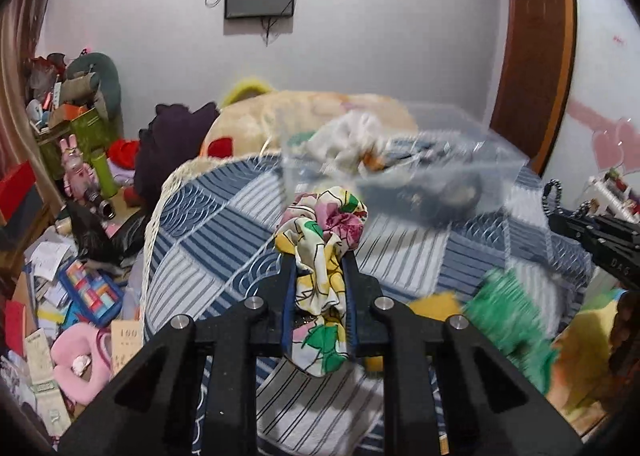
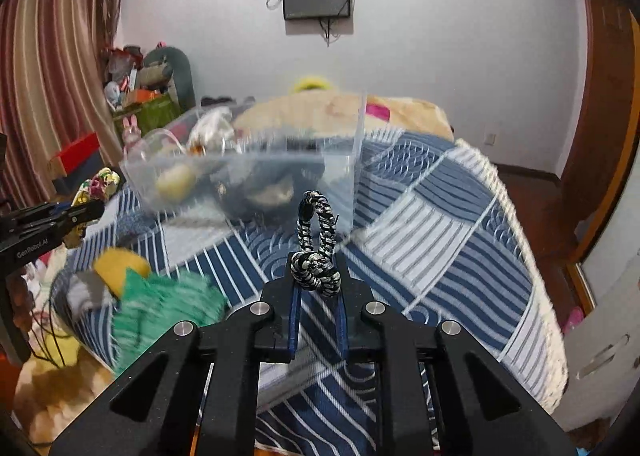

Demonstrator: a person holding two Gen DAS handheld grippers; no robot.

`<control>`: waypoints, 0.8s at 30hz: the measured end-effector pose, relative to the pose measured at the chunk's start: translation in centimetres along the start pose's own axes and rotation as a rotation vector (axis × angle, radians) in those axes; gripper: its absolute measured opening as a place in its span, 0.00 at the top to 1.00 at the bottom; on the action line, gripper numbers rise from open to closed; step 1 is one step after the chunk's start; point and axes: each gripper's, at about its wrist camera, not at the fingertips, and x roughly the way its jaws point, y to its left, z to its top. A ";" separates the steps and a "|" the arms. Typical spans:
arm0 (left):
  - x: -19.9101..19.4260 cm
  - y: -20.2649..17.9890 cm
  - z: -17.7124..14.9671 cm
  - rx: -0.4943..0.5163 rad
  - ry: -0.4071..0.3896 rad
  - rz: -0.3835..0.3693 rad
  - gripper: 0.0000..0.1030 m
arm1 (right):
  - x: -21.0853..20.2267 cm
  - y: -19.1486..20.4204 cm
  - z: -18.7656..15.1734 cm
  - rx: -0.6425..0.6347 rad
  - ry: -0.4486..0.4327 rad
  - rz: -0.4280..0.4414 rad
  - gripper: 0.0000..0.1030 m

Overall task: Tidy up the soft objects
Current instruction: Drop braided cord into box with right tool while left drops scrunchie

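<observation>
My left gripper is shut on a floral scrunchie, white with pink, yellow and green, held above the bed. My right gripper is shut on a black-and-white braided hair tie, whose loop stands up above the fingers. A clear plastic box sits ahead on the bed with several soft items inside; it also shows in the right wrist view. Each gripper shows at the edge of the other's view, the right and the left.
The bed has a blue-and-white patchwork quilt. A green knit item and a yellow one lie on its near left part. A beige plush blanket lies behind the box. Cluttered floor and boxes are on the left.
</observation>
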 end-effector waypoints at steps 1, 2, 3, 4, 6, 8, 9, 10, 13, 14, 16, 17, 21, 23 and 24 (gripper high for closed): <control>-0.2 0.0 0.4 -0.006 -0.006 -0.017 0.81 | -0.2 0.0 0.5 0.002 -0.012 -0.001 0.87; -0.4 -0.1 0.8 -0.011 -0.015 -0.030 0.81 | -0.5 0.0 1.0 0.005 -0.032 -0.001 0.87; -0.5 -0.2 1.2 -0.010 -0.024 -0.035 0.81 | -0.8 0.0 1.4 0.006 -0.046 0.001 0.87; -0.6 -0.3 1.8 -0.003 -0.038 -0.036 0.81 | -1.0 0.0 1.9 0.005 -0.064 0.000 0.87; -0.9 -0.7 2.5 0.013 -0.056 -0.031 0.81 | -1.4 0.2 2.8 0.006 -0.095 0.008 0.87; -1.1 -1.2 3.4 0.030 -0.080 -0.032 0.81 | -1.5 0.3 4.0 0.010 -0.122 0.013 0.87; -1.2 -1.4 3.8 0.038 -0.090 -0.032 0.81 | -1.5 0.4 4.3 0.009 -0.131 0.014 0.87; -1.2 -1.6 4.2 0.043 -0.100 -0.034 0.81 | -1.4 0.4 4.8 0.009 -0.140 0.017 0.87; -1.0 -2.1 5.1 0.048 -0.125 -0.034 0.81 | -0.9 0.5 5.7 0.007 -0.157 0.019 0.87; -0.7 -2.3 5.4 0.047 -0.128 -0.030 0.81 | -0.6 0.5 6.0 0.004 -0.159 0.016 0.87; 0.1 -2.5 5.8 0.048 -0.122 -0.017 0.81 | 0.0 0.5 6.6 0.005 -0.160 0.011 0.87; 0.5 -2.5 6.0 0.043 -0.118 -0.014 0.81 | 0.5 0.5 6.8 0.006 -0.157 0.009 0.87; 2.0 -2.5 6.5 0.014 -0.093 -0.046 0.81 | 2.2 0.6 7.7 0.002 -0.126 -0.005 0.87; 3.2 -2.6 6.8 0.012 -0.066 -0.069 0.81 | 3.4 0.6 8.0 -0.002 -0.100 -0.012 0.87; 3.7 -2.7 6.9 0.016 -0.055 -0.071 0.81 | 3.7 0.5 8.1 -0.008 -0.089 -0.019 0.87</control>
